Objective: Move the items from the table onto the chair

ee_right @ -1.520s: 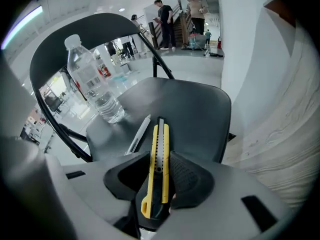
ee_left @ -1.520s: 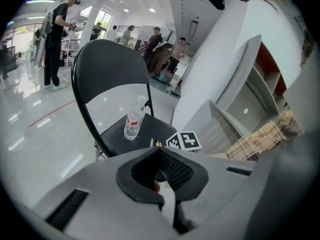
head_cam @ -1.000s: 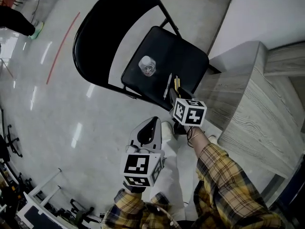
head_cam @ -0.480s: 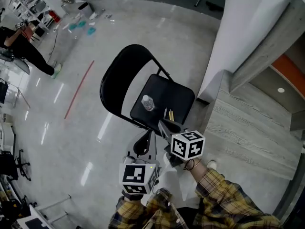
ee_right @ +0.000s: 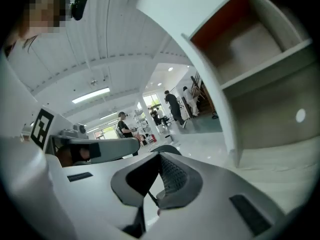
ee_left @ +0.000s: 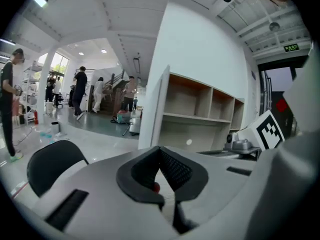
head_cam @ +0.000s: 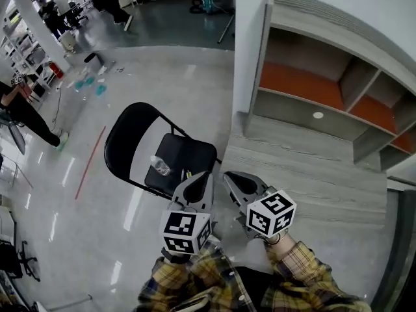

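Note:
A black folding chair [head_cam: 130,142] stands on the glossy floor left of the grey wooden table [head_cam: 312,174]. On its seat lie a clear plastic bottle [head_cam: 160,166] and thin pens [head_cam: 187,174]. My left gripper [head_cam: 198,179] is shut and empty, hovering by the seat's near corner. My right gripper [head_cam: 234,179] is also shut and empty, over the table's left edge. In the left gripper view the shut jaws [ee_left: 160,153] point past the chair back [ee_left: 50,160]. In the right gripper view the shut jaws [ee_right: 160,160] hold nothing.
An open shelf unit [head_cam: 338,90] with an orange back panel rises behind the table, against a white wall [head_cam: 250,38]. People [head_cam: 19,112] stand far off at the left, with racks and office chairs around them. A red line [head_cam: 91,161] marks the floor.
Both grippers have drawn back from the chair seat toward the table. The pens stay on the seat beside the bottle. The head view has swung up and now takes in the shelf unit.

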Available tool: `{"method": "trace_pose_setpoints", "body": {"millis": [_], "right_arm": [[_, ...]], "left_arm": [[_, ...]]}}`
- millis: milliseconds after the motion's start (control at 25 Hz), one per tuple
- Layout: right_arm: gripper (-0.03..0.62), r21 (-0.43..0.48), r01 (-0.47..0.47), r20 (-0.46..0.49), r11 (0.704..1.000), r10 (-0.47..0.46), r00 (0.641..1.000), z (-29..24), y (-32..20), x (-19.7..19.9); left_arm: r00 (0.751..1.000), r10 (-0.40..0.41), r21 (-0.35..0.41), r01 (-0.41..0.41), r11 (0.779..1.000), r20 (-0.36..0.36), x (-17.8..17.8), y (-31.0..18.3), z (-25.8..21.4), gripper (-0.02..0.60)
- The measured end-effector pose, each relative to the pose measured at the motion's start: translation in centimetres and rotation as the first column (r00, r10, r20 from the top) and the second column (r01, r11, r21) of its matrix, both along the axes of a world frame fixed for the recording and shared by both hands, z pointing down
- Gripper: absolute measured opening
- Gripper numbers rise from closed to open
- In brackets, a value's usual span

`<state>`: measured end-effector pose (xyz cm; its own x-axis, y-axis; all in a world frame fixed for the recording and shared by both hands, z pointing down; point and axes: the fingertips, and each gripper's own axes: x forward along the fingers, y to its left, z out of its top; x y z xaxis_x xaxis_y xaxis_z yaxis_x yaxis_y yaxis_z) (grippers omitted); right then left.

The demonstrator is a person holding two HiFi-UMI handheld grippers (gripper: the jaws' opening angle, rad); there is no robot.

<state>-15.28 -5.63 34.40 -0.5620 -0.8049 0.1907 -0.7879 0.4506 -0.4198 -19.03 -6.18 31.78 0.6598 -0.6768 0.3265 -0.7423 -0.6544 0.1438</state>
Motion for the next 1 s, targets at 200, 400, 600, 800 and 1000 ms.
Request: {"method": "trace_pose_setpoints", "body": {"millis": [200, 400, 600, 800, 1000], "right_arm": [[0.017, 0.032, -0.103, -0.088, 0.994, 0.106, 0.990, -2.3, 6.2, 13.1], [0.017, 0.024, -0.205, -0.171, 0.979, 0.206, 0.963, -2.6, 13.0, 25.6], [0.017, 0.001, -0.341, -0.235, 0.940, 0.331, 0.914, -2.0, 18.8, 34.6], [0.017, 0.005, -0.471, -0.224, 0.882, 0.460, 0.860, -1.7, 22.3, 39.6], [0.017, 0.015, -0.555, -0.204, 0.832, 0.546, 0.813, -2.5, 24.0, 41.1]], "left_arm": [[0.993, 0.119, 0.000, -0.119, 0.993, -0.021, 12.4, 5.1, -2.0, 0.003], [0.974, 0.223, 0.004, -0.223, 0.975, -0.048, 23.0, 10.1, -3.6, 0.003], [0.941, 0.338, -0.027, -0.338, 0.941, -0.022, 29.4, 14.2, -3.2, 0.003], [0.910, 0.414, -0.051, -0.415, 0.908, -0.028, 32.9, 16.2, -2.5, 0.003], [0.886, 0.461, -0.065, -0.463, 0.884, -0.045, 34.6, 16.8, -2.5, 0.003]]}}
